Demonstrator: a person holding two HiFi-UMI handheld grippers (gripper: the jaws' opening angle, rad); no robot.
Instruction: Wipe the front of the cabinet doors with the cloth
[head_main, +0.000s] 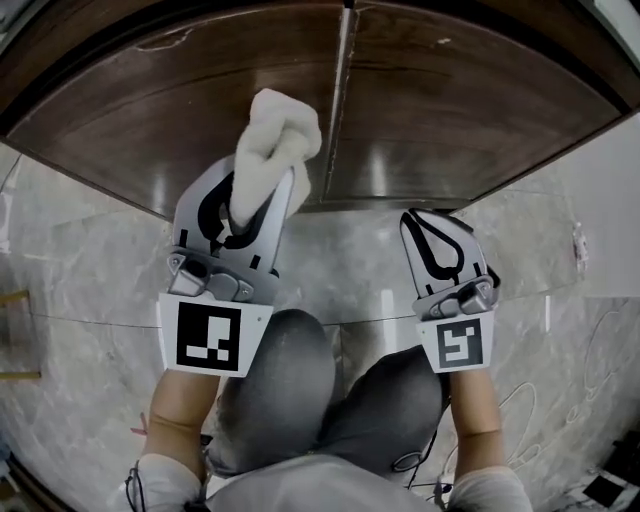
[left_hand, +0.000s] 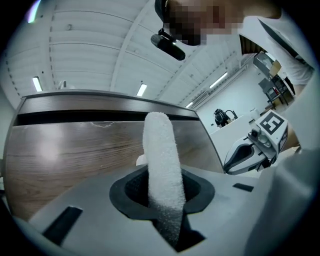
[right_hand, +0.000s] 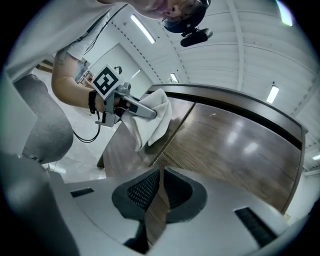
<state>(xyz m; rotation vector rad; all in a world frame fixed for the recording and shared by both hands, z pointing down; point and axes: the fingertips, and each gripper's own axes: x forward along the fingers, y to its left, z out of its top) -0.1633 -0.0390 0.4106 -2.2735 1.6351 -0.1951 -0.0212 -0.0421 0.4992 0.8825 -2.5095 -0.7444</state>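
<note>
Holding the white cloth (head_main: 278, 135) in our left gripper (head_main: 257, 188) here, the fingers clamped on its lower end so the bunched top sticks out past the tips. The cloth sits low on the left cabinet door (head_main: 170, 110), just beside the seam (head_main: 340, 100) between the two doors. From the right gripper view it looks like it's touching the dark wood. Our right gripper (head_main: 425, 215) is off to the side, below the bottom edge of the right cabinet door (head_main: 470, 100) and over the marble floor (head_main: 80, 260). Its fingers are closed down to a thin slit with nothing between them. It's well apart from the cloth. Our knees in grey trousers (head_main: 290, 380) show under both grippers.
</note>
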